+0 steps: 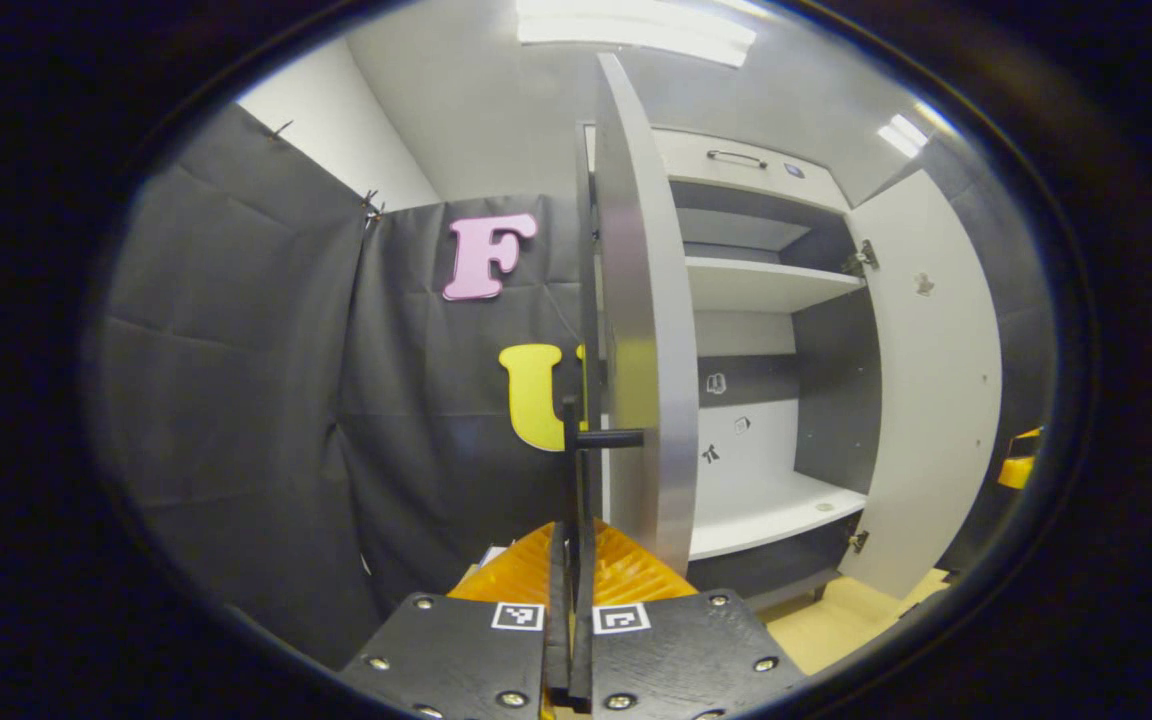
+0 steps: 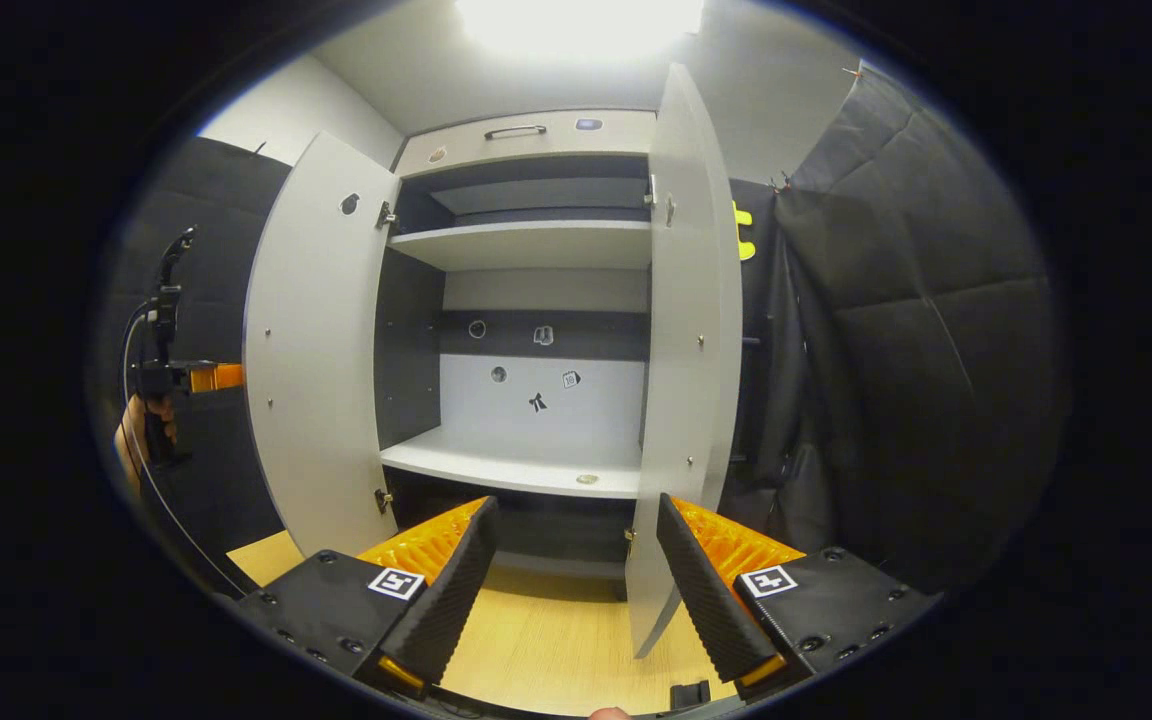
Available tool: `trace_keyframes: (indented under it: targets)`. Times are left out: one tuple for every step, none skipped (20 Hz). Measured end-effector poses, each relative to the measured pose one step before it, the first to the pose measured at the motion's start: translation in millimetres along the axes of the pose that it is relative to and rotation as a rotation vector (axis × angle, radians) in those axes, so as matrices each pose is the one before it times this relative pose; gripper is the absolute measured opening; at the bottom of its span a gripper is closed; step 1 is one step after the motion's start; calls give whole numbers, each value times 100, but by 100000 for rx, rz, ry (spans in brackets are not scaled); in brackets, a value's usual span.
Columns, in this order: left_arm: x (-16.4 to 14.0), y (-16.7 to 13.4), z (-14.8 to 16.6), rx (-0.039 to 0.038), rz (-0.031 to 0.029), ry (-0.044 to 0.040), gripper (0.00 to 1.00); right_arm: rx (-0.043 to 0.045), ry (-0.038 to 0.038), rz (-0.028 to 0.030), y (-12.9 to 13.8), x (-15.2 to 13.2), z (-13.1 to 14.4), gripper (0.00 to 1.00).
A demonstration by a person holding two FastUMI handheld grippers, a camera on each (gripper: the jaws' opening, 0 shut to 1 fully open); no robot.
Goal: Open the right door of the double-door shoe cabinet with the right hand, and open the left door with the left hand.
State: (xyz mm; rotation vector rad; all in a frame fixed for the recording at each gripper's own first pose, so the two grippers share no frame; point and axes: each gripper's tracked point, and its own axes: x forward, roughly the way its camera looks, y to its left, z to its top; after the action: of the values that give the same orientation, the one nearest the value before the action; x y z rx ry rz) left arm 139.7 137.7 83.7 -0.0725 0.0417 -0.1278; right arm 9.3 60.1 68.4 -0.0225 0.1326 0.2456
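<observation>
Both shoe cabinet [image 2: 536, 300] doors stood open; the left gripper [image 1: 572, 560] was clenched on the left door's handle [image 1: 576, 450], the right gripper [image 2: 576, 590] released.

No readable text is showing; small stickers on the cabinet [image 2: 546, 390] back panel are too tiny to read

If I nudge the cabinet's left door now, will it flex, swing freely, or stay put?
The left door looks like a rigid flat panel, so it probably won't flex. It hangs on hinges and stands wide open, so it likely swings easily. The left hand-held gripper appears closed on its handle, so it would resist.
</observation>
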Motion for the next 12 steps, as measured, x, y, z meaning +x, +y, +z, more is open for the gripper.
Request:
trace_keyframes:
  targets:
    - [-846,136,59,435,1159,-831,3,341,-1273,604,378,-373,273,99]
    - [-978,-152,143,517,-59,-946,3,-225,-1026,893,162,-263,220,99]
    - [-1119,-687,7,-238,-119,-1084,3,-688,-873,414,-83,-10,124,99]
    - [-796,-534,252,-289,-320,-976,3,-759,-622,144,-103,-161,186,100]
    - [-1076,-542,207,180,66,-1166,3,-240,-748,202,-92,-3,125,97]
    - [-920,-324,232,611,891,-604,3,373,-1011,330,-115,-227,202,98]
    - [-967,-584,87,513,870,-288,3,687,-959,445,-318,-229,228,98]
    - [-885,-632,13,-4,751,126,0,800,-993,-359,-485,-286,281,98]
    - [-955,-879,-70,-223,81,434,0,409,-1251,-265,-392,-431,115,98]
    - [-893,-783,-238,107,70,625,0,-315,-1512,-255,-328,-399,273,98]
    - [-752,-566,-376,684,579,492,2,-982,-1243,-511,-377,-111,136,98]
    - [-899,-586,-185,865,383,162,3,-1043,-443,-817,-469,-69,-49,98]
